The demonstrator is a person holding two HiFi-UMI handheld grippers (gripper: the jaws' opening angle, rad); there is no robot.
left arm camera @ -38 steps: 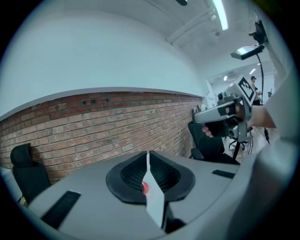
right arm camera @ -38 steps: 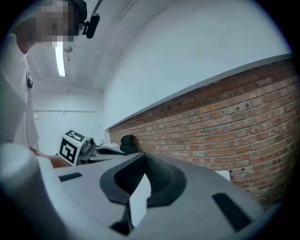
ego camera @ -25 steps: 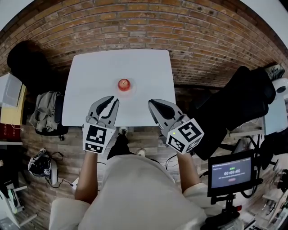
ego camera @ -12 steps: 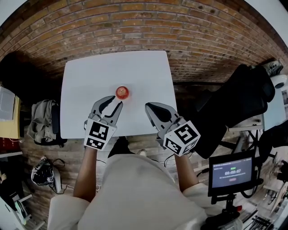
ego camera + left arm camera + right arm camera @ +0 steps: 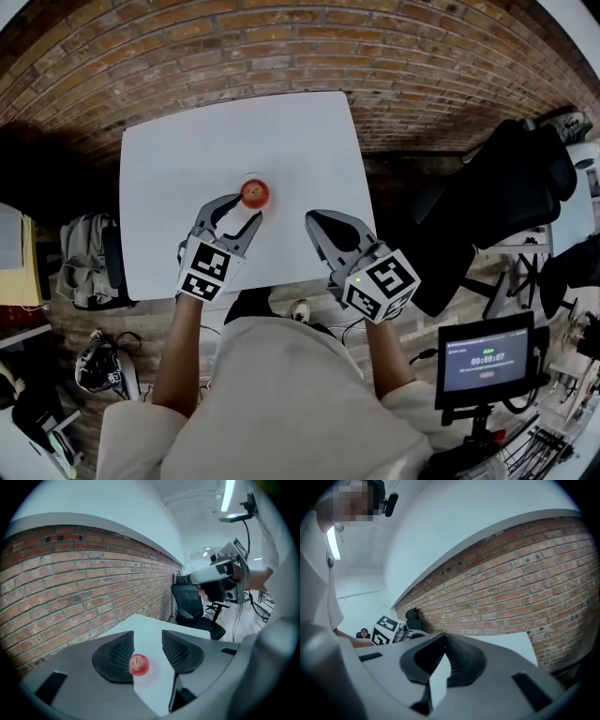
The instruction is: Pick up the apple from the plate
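Left tongs (image 5: 147, 641), jaws part-open and just now opening wider to admit the apple (image 5: 139, 664), aim at it on its plate (image 5: 155, 671) mid-bench (image 5: 187, 159), apparently just beyond the tips and ungripped, while right tongs (image 5: 443, 644), closed and empty, stand aside.

White table (image 5: 187, 150), small plate (image 5: 153, 670) lying on it

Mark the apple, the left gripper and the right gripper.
apple (image 5: 254, 194): head view, its red top.
left gripper (image 5: 148, 632): left gripper view, midway between fingertips; jaws have just been opening, apple ahead of the gap, not gripped.
right gripper (image 5: 443, 637): right gripper view, where its closed fingertips meet.
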